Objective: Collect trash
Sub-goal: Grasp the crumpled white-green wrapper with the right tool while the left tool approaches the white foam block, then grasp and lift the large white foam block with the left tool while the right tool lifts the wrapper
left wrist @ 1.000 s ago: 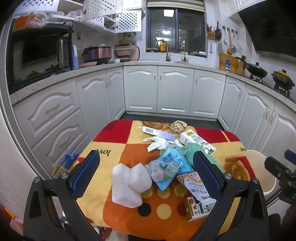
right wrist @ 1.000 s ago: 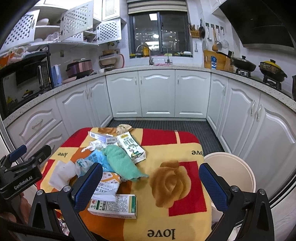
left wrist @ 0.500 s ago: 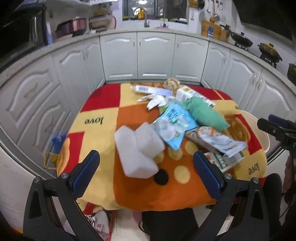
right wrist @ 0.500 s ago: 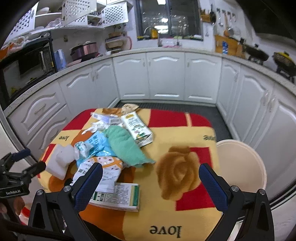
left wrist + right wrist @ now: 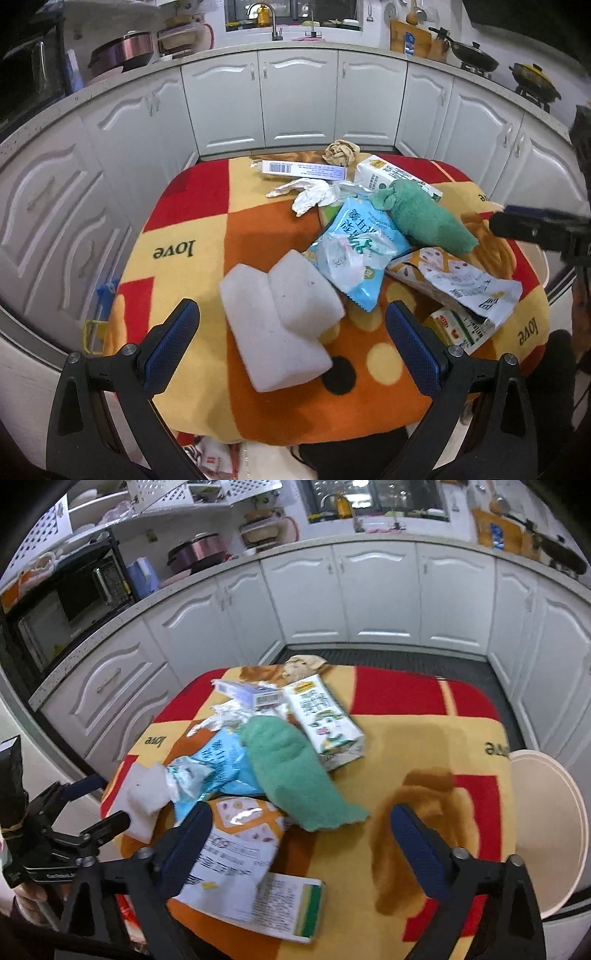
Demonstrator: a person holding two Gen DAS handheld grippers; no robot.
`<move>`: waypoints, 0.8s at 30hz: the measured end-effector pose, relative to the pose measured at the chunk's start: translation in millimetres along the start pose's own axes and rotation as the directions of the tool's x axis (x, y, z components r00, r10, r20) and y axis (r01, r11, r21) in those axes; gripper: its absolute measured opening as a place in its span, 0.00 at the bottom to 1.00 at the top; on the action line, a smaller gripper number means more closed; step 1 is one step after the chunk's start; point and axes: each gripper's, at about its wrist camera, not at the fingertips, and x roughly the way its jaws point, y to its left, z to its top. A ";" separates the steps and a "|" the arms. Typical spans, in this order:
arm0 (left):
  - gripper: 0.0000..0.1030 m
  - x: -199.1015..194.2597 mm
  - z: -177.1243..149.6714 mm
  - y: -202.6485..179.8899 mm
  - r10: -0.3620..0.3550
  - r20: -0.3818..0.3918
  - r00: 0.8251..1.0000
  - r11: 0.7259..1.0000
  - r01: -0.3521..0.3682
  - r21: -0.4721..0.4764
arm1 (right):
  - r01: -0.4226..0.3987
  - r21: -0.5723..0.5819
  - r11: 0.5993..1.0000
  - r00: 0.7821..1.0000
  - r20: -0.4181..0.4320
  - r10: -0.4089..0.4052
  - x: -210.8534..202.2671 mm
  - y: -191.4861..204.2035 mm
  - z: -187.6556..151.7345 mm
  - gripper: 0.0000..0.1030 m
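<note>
1. On a small table covered by a red, orange and yellow blanket (image 5: 192,236) lies a heap of trash, with white kitchen cabinets (image 5: 295,99) curving around behind it.
2. Nearest the left gripper (image 5: 291,332) sit two white foam blocks (image 5: 280,317), one leaning on the other; its jaws stand wide apart on either side of them, holding nothing and touching nothing.
3. Just beyond the blocks lies a light blue snack bag (image 5: 358,240) with a crumpled clear wrapper on top, and a green cloth (image 5: 421,218) rests against the bag's far side.
4. Behind the cloth is a white milk carton (image 5: 325,723) on its side, beside a long white box (image 5: 299,170) with a barcode, some crumpled white tissue (image 5: 310,192) and a brown paper ball (image 5: 340,151) at the far edge.
5. The right gripper (image 5: 301,843) hovers over the near side of the heap; its jaws have just been closing a little (they are still wide) and grip nothing.
6. Its left finger hangs over an orange-and-white snack bag (image 5: 240,834), which lies partly on a flat carton with a green stripe (image 5: 291,904).
7. Beside the table's right edge stands a cream bin (image 5: 546,819), open at the top.
8. From the right wrist view, the left gripper's black body shows at the lower left, held in a hand (image 5: 26,897).
</note>
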 end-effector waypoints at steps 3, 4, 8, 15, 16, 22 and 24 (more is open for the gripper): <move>0.97 -1.5 -4.4 13.6 0.018 -0.018 1.000 1.000 -0.019 -0.014 | -0.049 -0.052 0.997 0.999 -0.008 0.049 5.8 18.5 9.8 0.86; 0.97 -3.1 -6.4 19.5 0.019 -0.022 1.000 0.999 -0.019 -0.027 | -0.069 -0.088 0.994 0.998 -0.018 0.068 10.3 30.2 14.9 0.82; 0.97 -4.6 -13.4 36.1 0.023 -0.039 0.999 0.998 -0.025 -0.059 | -0.116 -0.195 0.974 0.992 -0.069 0.105 31.5 70.8 25.5 0.70; 0.97 12.1 -14.5 46.3 -0.030 -0.068 0.997 0.992 0.021 -0.121 | -0.111 -0.272 0.956 0.978 -0.202 0.056 99.6 107.4 28.1 0.52; 0.94 15.8 -13.9 45.5 -0.037 -0.073 0.997 0.992 0.028 -0.124 | -0.119 -0.259 0.959 0.972 -0.226 0.060 109.2 106.7 27.3 0.45; 0.58 38.9 -20.0 38.7 -0.071 -0.130 0.989 0.993 0.057 -0.108 | -0.142 -0.242 0.960 0.974 -0.206 0.092 108.4 103.9 23.0 0.27; 0.57 37.6 -21.0 40.4 -0.075 -0.126 0.989 0.992 0.062 -0.110 | -0.134 -0.245 0.960 0.979 -0.183 0.090 99.8 102.4 22.9 0.26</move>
